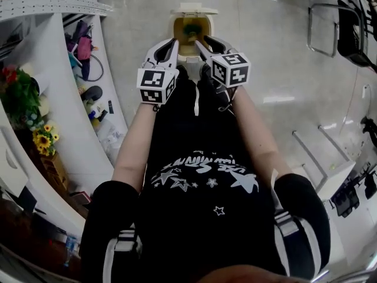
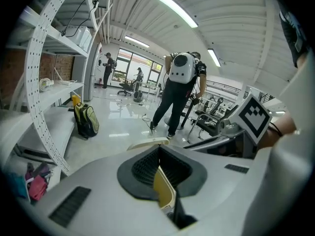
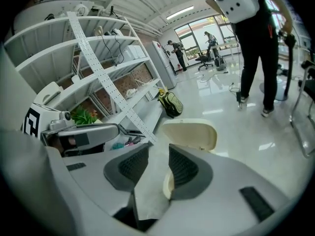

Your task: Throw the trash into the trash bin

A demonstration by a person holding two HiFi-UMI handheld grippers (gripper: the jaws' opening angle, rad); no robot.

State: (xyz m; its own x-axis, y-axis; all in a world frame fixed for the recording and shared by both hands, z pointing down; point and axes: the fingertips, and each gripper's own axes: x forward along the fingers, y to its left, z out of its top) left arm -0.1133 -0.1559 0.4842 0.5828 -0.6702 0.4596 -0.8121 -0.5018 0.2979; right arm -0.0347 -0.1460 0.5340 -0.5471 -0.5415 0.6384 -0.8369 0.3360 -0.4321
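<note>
A cream trash bin (image 1: pixel 177 26) stands on the floor below and ahead of me, its lid (image 1: pixel 193 9) flipped up at the far side. Something dark and greenish (image 1: pixel 190 30) lies inside. Both grippers hover over the bin's near rim. My left gripper (image 1: pixel 174 43) has its pads meeting at the tips, with nothing in them; in the left gripper view (image 2: pixel 157 151) the bin's yellowish wall (image 2: pixel 164 186) shows under the jaws. My right gripper (image 1: pixel 201 40) is open and holds nothing. In the right gripper view (image 3: pixel 155 159) floor shows through the gap, with the raised lid (image 3: pixel 189 134) just beyond.
White shelving (image 1: pixel 59 6) curves along my left, holding flowers (image 1: pixel 42 138) and clutter. A person in black (image 2: pixel 179 87) stands on the shiny floor beyond the bin, and a green backpack (image 2: pixel 86 120) leans by the shelves. A chair frame (image 1: pixel 341 28) stands at the right.
</note>
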